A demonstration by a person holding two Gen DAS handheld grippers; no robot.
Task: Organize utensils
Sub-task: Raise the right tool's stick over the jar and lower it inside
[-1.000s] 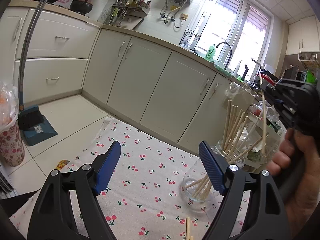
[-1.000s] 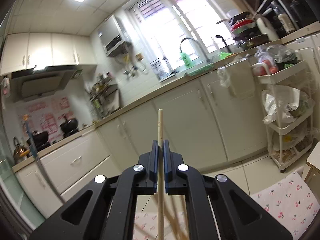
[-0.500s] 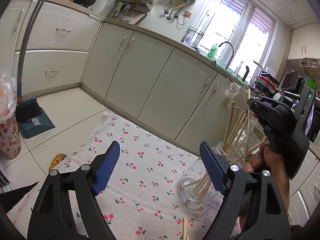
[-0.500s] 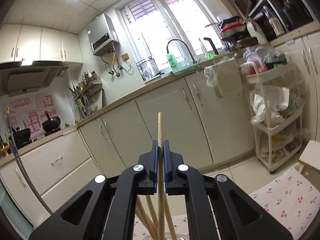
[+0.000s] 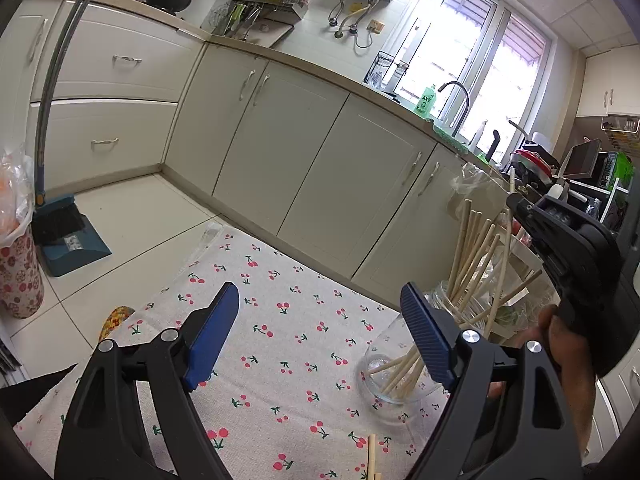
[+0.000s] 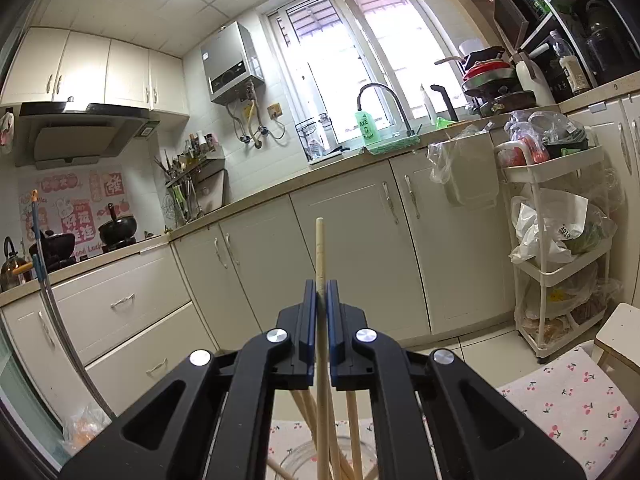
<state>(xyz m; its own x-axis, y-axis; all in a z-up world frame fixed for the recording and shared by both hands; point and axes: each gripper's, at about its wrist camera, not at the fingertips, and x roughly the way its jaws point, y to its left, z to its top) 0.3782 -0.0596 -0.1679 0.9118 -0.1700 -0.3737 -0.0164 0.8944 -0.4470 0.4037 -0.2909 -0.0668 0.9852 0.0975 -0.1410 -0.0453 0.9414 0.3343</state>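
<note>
Your right gripper (image 6: 321,304) clamps one upright chopstick (image 6: 320,248) directly above a glass jar (image 5: 394,376) holding more chopsticks (image 5: 472,248). Your left gripper (image 5: 320,320) gapes empty, jar beside its right finger.

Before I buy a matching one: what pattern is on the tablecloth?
Red cherries on white tablecloth, clearest in the left wrist view.

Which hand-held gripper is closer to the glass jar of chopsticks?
Right. The right hand-held gripper is directly above the glass jar, clamping a chopstick upright over it. The left hand-held gripper is open beside the jar, over the cherry tablecloth.
</note>
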